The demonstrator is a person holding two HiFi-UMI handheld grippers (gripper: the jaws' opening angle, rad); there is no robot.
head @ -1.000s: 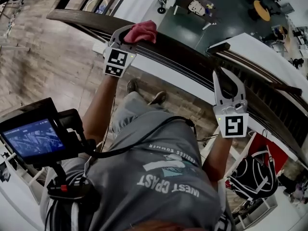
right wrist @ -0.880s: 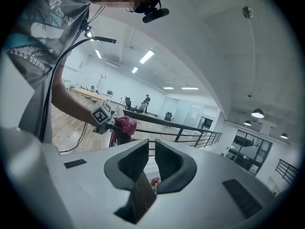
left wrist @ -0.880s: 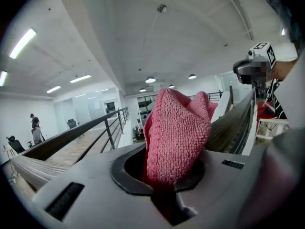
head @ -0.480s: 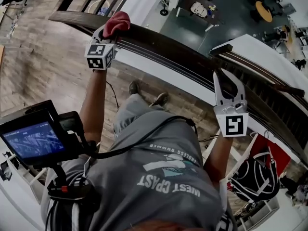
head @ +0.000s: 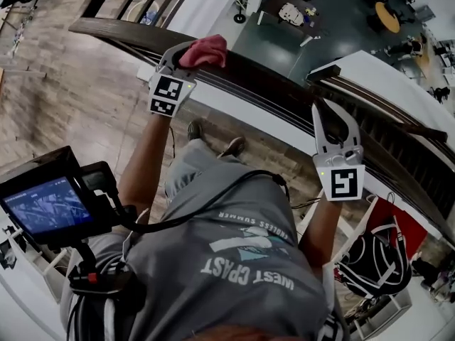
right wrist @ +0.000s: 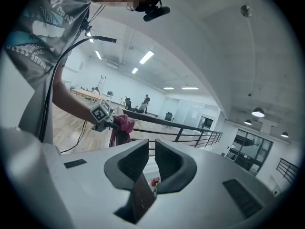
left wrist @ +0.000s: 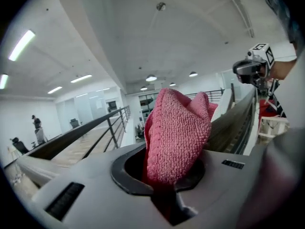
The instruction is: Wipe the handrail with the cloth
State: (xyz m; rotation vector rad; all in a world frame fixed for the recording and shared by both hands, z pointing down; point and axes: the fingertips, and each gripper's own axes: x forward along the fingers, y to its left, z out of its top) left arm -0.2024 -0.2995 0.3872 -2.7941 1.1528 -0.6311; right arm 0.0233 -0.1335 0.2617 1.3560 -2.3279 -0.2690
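Gripping pink knitted cloth [head: 207, 48], left claw [head: 189, 52] holds it against dark wooden handrail [head: 270, 84]; right claw [head: 330, 108] narrow-gapped, farther along rail

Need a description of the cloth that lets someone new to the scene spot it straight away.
Find the dark wooden handrail running diagonally across the head view. Toward its upper left end, the left gripper holds a bunched cloth against the top of the rail. It is the only pink, nubby thing there; around it are dark wood and the gripper's grey jaws.
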